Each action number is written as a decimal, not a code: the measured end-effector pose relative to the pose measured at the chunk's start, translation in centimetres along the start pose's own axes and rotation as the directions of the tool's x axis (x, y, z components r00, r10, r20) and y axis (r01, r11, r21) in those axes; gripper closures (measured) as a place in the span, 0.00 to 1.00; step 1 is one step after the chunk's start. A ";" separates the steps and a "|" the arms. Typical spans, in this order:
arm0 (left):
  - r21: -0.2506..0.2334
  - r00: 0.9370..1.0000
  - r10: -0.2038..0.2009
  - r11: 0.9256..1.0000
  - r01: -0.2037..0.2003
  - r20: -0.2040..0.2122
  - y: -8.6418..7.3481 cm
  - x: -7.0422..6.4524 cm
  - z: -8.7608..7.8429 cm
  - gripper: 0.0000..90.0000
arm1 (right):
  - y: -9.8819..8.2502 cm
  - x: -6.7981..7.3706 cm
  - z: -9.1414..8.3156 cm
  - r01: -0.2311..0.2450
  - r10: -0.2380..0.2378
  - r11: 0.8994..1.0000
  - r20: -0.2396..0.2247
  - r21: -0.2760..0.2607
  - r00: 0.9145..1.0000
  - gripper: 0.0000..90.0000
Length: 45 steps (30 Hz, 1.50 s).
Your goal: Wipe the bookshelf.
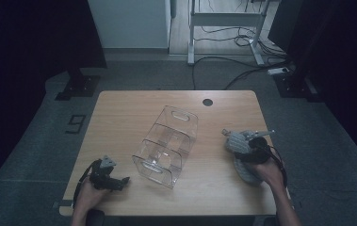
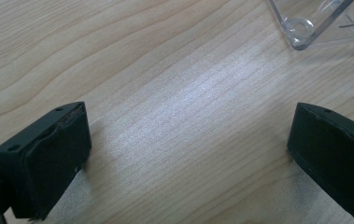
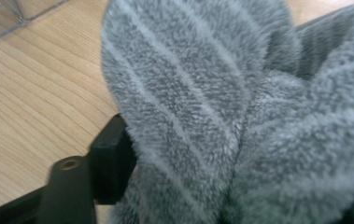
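Grey fuzzy sock (image 3: 240,116) bunched between the jaws (seemingly slack, view crowded).

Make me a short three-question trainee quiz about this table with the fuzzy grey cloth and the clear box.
1. True or false: the left hand-held gripper has its jaws spread with bare wooden table between them.
2. What lies between the jaws of the right hand-held gripper?
A. a clear plastic lid
B. a fuzzy grey striped cloth
C. a black cable
3. Fill in: the clear plastic compartment box stands near the ___ of the table, between the two grippers.

Key:
1. True
2. B: the fuzzy grey striped cloth; whether the pads press it is unclear.
3. middle
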<state>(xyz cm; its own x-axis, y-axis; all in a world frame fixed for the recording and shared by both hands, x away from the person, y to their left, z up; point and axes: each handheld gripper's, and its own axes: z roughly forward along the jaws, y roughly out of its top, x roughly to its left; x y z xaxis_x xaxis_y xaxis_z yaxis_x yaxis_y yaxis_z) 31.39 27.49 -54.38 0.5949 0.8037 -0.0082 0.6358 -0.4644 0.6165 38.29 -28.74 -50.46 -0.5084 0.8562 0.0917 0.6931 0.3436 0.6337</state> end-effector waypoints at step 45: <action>-0.202 0.994 0.071 0.978 -0.052 0.084 3.6 -3.6 -1.6 0.01 | 9.3 11.9 3.7 0.242 -0.272 0.960 -0.279 -0.139 0.921 0.59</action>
<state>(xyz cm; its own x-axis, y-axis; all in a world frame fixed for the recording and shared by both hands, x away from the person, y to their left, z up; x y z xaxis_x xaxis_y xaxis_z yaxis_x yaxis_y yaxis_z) 30.76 23.53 -50.82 0.6775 0.7349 -0.0307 0.4915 -0.4212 0.7623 40.62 -13.93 -46.29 -0.7992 0.5877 0.1263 0.4719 0.4833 0.7374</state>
